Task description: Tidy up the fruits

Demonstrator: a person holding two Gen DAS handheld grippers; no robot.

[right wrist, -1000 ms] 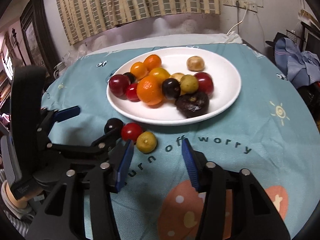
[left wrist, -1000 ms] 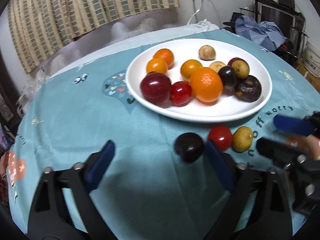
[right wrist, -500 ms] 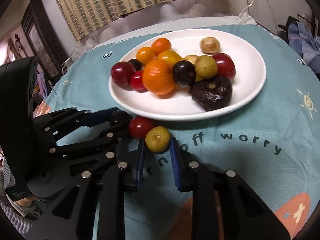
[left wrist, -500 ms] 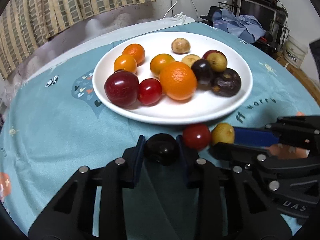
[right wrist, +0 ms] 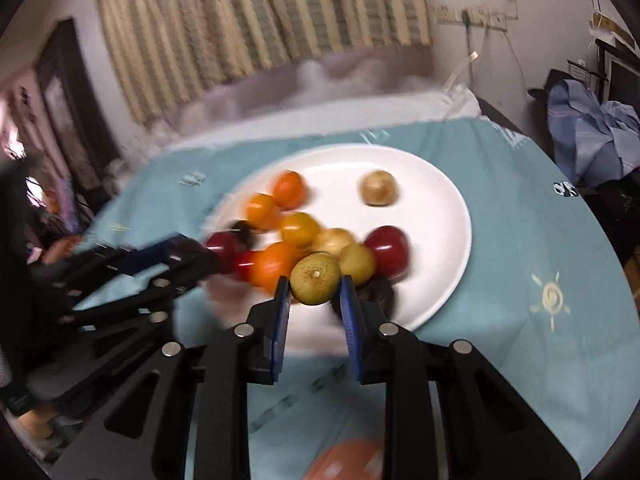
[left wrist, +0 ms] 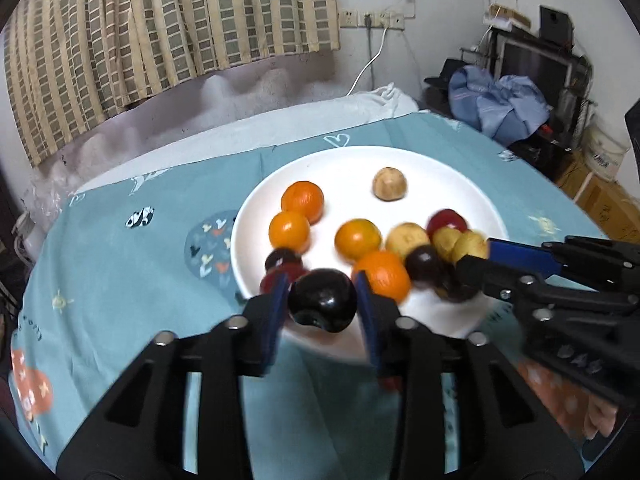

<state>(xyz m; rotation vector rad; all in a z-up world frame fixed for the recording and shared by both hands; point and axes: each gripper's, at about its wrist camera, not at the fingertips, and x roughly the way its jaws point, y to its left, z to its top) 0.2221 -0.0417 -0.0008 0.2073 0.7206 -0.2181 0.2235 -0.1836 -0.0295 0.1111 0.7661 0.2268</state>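
Blue pads of the left gripper (left wrist: 322, 308) clamp the dark plum (left wrist: 322, 300), the right gripper (right wrist: 314, 300) pinches the yellow-green fruit (right wrist: 315, 278); both, on the cloth a second ago, now ride above the white plate (left wrist: 440, 168), ready for dropping in.

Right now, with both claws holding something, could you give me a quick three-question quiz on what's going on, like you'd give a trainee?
1. True or false: the left gripper is shut on a dark plum.
2. What does the right gripper hold: A an orange, B a yellow-green citrus fruit, C a red tomato?
3. Fill in: most fruits sit on a white ____.

Key: 1 true; 2 B; 3 plate.
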